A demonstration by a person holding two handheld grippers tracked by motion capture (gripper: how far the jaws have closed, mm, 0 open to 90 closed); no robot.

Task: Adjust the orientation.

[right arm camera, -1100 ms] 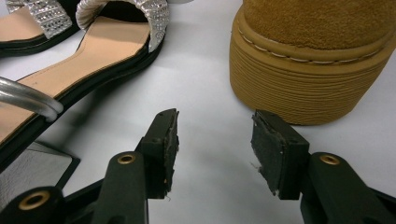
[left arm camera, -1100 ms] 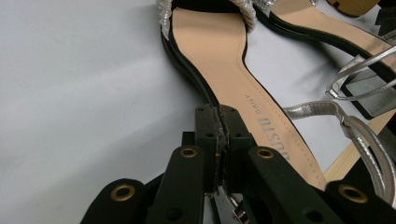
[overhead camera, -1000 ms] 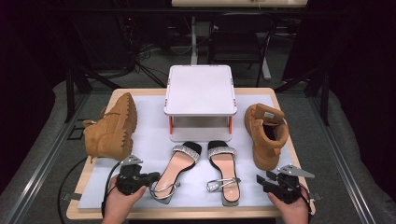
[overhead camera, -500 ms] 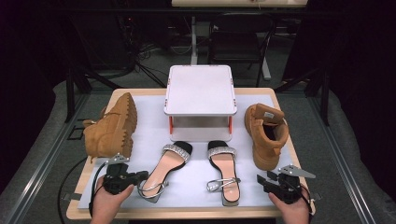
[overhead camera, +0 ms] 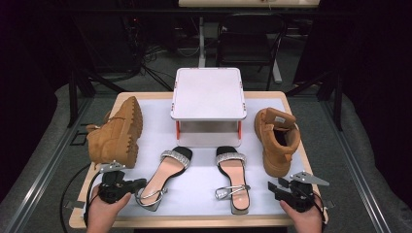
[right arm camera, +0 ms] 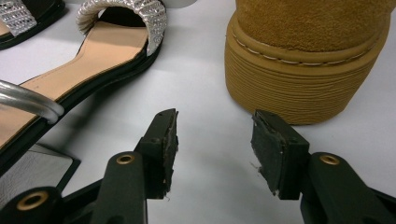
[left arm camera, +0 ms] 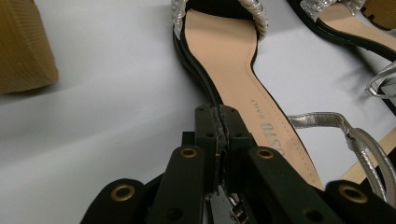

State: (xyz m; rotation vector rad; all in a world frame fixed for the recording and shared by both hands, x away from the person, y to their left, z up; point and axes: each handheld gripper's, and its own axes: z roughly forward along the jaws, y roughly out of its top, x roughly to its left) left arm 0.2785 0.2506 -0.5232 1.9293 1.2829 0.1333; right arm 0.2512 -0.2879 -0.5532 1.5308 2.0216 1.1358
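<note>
Ahead of you on the white mat [overhead camera: 145, 121] stands a white raised stand [overhead camera: 208, 93] on red legs. A tan boot [overhead camera: 115, 133] lies on its side to your left, another tan boot [overhead camera: 275, 137] upright to your right. Behind the wooden table [overhead camera: 262, 95] you see a black chair [overhead camera: 248, 48] and cables [overhead camera: 145, 53] on the floor.
</note>
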